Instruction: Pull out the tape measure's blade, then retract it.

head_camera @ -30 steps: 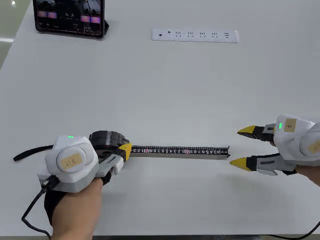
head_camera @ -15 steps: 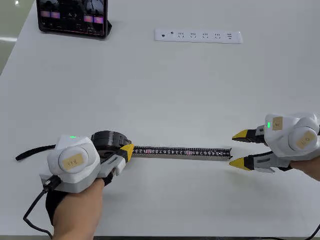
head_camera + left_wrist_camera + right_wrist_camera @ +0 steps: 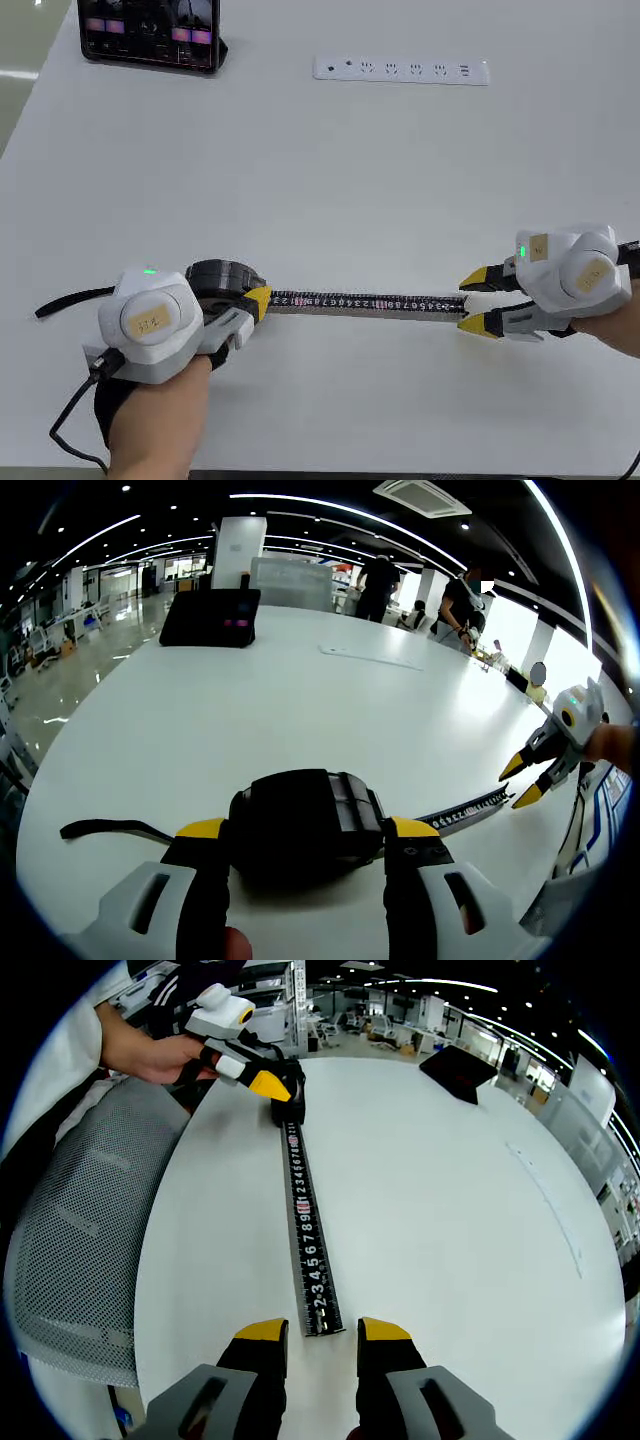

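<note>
Tape measure case (image 3: 300, 810) sits on the white table (image 3: 300, 180) at my near left; my left gripper (image 3: 240, 313) is clamped across it, one yellow-tipped jaw on each side; the black wrist strap (image 3: 65, 303) trails off to the left along the tabletop. From the case the blade (image 3: 365, 302) is drawn out and lies flat on the table, running to the right with its numbers face up; my right gripper (image 3: 323, 1332) is at the blade's far end, jaws parted, the blade's tip lying between the two yellow tips with a sliver of gap on either side, so I read no grip there. Farther back a white power strip (image 3: 402, 70) lies flat; a dark tablet (image 3: 150, 30) with a lit screen stands propped at the back left, well apart from the tape.
</note>
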`<state>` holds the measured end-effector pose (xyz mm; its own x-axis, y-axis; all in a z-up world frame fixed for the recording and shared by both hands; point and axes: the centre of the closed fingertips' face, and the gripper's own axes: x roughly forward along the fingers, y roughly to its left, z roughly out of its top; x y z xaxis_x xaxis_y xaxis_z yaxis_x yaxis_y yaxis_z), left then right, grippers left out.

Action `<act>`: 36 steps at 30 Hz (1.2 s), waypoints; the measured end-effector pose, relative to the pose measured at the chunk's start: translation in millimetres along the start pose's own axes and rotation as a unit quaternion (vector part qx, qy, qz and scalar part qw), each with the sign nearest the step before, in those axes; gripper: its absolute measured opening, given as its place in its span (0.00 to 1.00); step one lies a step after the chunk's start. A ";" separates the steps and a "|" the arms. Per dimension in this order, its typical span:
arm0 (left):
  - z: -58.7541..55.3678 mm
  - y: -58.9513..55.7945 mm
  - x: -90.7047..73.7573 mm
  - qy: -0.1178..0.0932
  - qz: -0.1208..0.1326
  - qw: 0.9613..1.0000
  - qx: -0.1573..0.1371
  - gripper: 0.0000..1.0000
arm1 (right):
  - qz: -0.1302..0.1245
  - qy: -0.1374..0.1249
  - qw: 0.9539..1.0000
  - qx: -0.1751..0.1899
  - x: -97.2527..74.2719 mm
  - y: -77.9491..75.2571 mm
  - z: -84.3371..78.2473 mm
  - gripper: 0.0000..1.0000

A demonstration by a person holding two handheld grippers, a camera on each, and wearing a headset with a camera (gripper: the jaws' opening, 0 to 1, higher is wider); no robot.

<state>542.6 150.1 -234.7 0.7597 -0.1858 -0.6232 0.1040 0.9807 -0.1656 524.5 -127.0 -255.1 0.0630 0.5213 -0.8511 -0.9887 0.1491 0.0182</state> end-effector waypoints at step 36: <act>-0.4 0.5 0.8 0.002 -0.002 1.000 -0.001 0.58 | 0.014 0.020 0.999 -0.035 10.4 1.6 -2.1 0.13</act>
<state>543.0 150.4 -235.6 0.7573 -0.1896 -0.6249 0.1054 0.9798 -0.1697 523.2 -123.1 -265.0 0.0305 0.4911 -0.8706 -0.9971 0.0756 0.0077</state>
